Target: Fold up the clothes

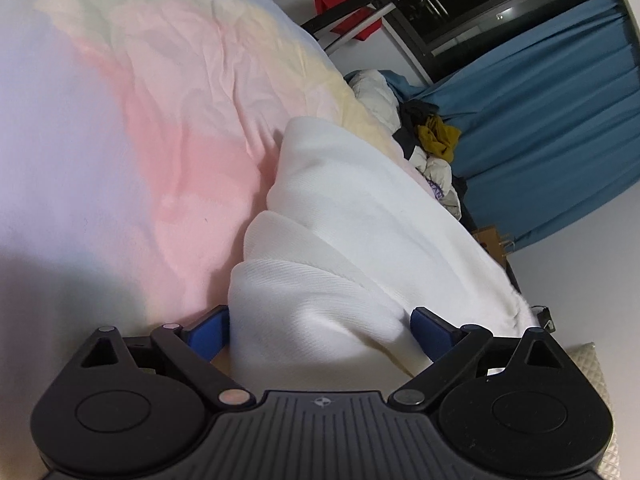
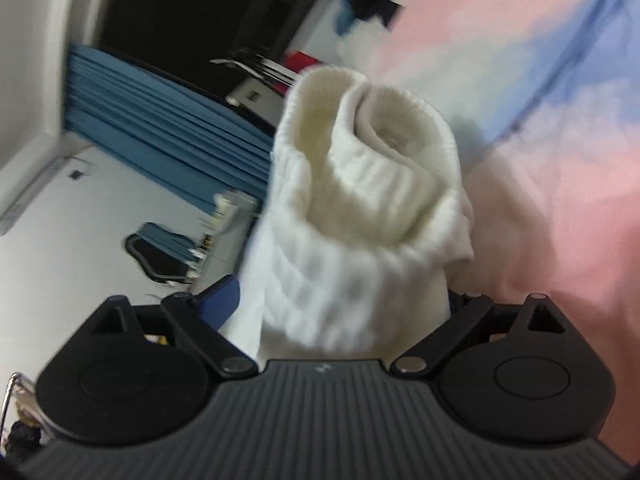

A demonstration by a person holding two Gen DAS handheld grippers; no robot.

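The white ribbed-knit garment [image 1: 360, 248] is bunched up above a pastel pink, cream and lilac bedsheet [image 1: 140, 128], with one thick fold clamped between the blue-padded fingers of the left gripper [image 1: 320, 334], which are pressed against the cloth on both sides. In the right wrist view, the right gripper [image 2: 344, 308] grasps the same garment at its ribbed cuff [image 2: 384, 152], which stands up rolled and open-mouthed in front of the camera; this view is motion-blurred. Beyond the bed's far edge lies a heap of other clothes [image 1: 432, 148], among them a mustard-yellow piece, beside teal-blue curtains [image 1: 540, 120]. No box, basket or other container shows in either view.
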